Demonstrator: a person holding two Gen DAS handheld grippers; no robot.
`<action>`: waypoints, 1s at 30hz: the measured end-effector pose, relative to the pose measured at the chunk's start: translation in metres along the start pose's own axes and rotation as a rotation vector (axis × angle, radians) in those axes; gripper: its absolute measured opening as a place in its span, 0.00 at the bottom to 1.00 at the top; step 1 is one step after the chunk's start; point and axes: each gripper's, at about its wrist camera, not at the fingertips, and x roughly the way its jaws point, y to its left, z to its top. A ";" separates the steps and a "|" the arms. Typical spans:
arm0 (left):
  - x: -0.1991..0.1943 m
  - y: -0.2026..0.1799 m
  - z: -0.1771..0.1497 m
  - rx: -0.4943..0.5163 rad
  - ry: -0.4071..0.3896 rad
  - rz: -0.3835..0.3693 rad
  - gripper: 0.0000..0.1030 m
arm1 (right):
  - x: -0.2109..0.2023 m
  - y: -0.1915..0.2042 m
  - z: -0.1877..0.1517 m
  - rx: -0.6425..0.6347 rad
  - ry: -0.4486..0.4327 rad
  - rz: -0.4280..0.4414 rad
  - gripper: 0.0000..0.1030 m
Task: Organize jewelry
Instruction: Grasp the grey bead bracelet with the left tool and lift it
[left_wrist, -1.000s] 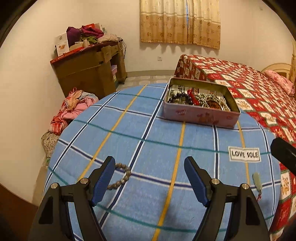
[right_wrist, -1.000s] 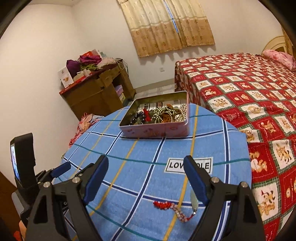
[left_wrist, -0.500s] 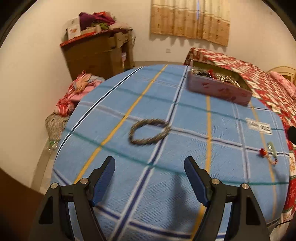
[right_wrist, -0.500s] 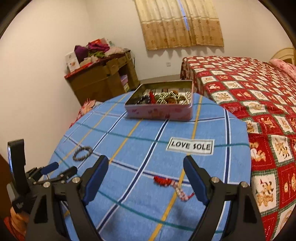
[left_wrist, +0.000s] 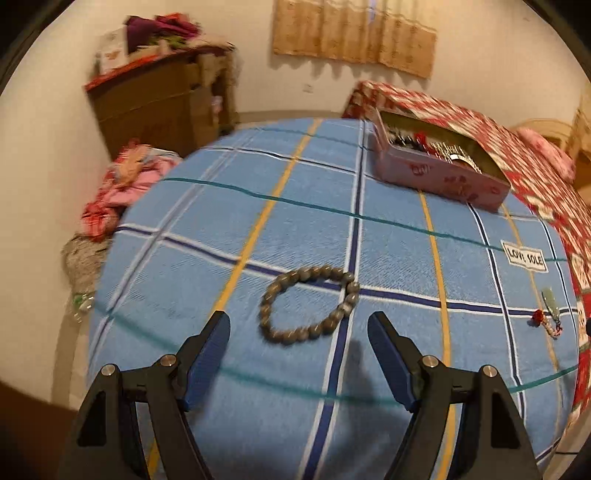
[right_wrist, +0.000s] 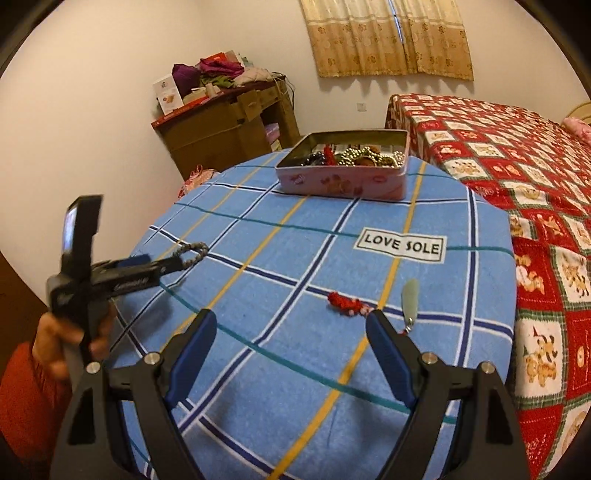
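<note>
Beaded bracelet (left_wrist: 308, 304) looped on woven plaid tablecloth (left_wrist: 303, 229).

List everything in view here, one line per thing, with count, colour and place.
Bead bracelet: one, grey-brown, on the cloth ahead of the left claw.
Pendant charm: one, red tassel and pale green stone, by the right claw.
Tin: one, pink, far side of the table, holding jewelry.
Tablecloth: one, blue checked, over the table.
Bed: one, red patterned cover, right.
Cabinet: one, brown, by the wall.
Curtain: one, beige.
Left claw: open.
Right claw: open.
</note>
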 end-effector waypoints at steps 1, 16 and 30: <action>0.009 0.000 0.003 0.011 0.021 0.005 0.75 | 0.000 -0.002 0.000 0.009 0.004 0.000 0.83; 0.012 -0.016 0.005 0.039 0.019 -0.024 0.20 | 0.002 -0.029 -0.006 0.092 0.031 -0.026 0.83; -0.033 -0.052 -0.013 -0.050 -0.069 -0.187 0.17 | -0.005 -0.070 -0.003 0.111 0.034 -0.177 0.83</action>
